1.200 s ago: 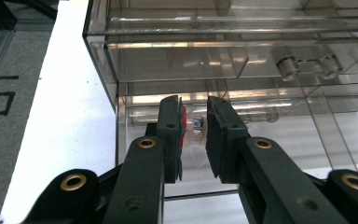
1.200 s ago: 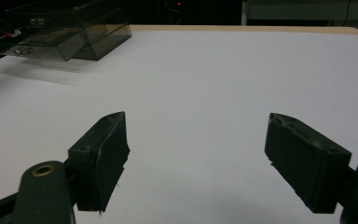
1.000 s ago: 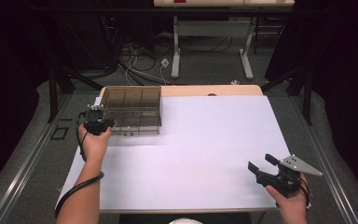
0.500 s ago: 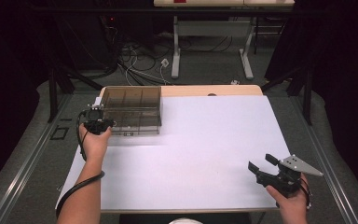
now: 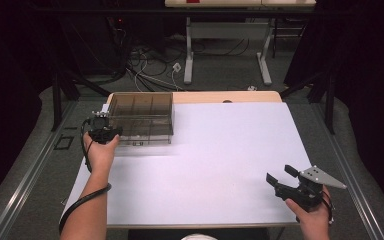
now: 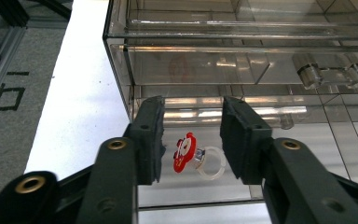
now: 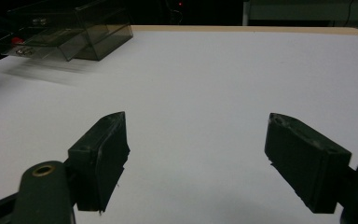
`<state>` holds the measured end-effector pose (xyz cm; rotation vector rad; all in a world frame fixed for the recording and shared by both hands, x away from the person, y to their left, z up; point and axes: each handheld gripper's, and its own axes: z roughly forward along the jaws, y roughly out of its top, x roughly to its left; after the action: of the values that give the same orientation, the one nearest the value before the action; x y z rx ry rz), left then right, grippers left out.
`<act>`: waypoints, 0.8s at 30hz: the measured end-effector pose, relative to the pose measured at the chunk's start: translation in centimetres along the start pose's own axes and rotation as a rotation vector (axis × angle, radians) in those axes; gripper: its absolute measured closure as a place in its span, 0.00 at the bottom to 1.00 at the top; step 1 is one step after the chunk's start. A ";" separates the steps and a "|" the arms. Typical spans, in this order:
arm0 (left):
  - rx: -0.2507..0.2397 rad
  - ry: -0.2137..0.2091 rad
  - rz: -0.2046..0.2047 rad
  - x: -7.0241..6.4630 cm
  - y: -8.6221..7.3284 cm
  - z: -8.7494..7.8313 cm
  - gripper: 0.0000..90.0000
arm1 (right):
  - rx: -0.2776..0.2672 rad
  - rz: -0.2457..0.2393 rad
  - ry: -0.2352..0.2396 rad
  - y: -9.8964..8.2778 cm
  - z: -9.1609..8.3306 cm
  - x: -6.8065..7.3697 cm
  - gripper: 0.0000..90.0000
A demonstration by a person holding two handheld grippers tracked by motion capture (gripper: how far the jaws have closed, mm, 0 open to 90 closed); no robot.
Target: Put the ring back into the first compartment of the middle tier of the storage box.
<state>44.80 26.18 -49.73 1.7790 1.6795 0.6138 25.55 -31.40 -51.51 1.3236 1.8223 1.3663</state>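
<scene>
Two grippers at the white desk [image 5: 220, 165]: left gripper [image 6: 191, 135] at ten o'clock, against the near left corner of the smoky clear drawer box [image 5: 140, 116], its jaws just opening, parted and pressing on nothing. Between them, a red-faced toy ring [image 6: 196, 157] with a clear band lies loose on the floor of the pulled-out drawer. Right gripper [image 7: 196, 161] at four o'clock, jaws wide apart over bare desk, holding nothing.

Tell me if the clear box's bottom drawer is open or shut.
Open: the drawer juts out of the clear box, with a red-topped ring lying inside.
</scene>
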 end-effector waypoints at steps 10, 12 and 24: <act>-0.045 0.008 0.023 -0.3 -0.3 -0.4 0.50 | -0.001 -0.006 -0.002 0.0 0.0 0.0 0.24; -0.073 -0.007 0.015 -0.5 -0.5 -0.6 0.46 | -0.007 -0.007 -0.003 0.0 0.0 0.0 0.24; -0.151 -0.076 0.002 -1.2 -0.4 -1.8 0.34 | -0.010 -0.008 -0.005 0.0 -0.1 0.0 0.24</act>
<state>43.10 25.17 -48.65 1.6760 1.5395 0.6477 25.49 -31.40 -51.49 1.3122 1.8139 1.3646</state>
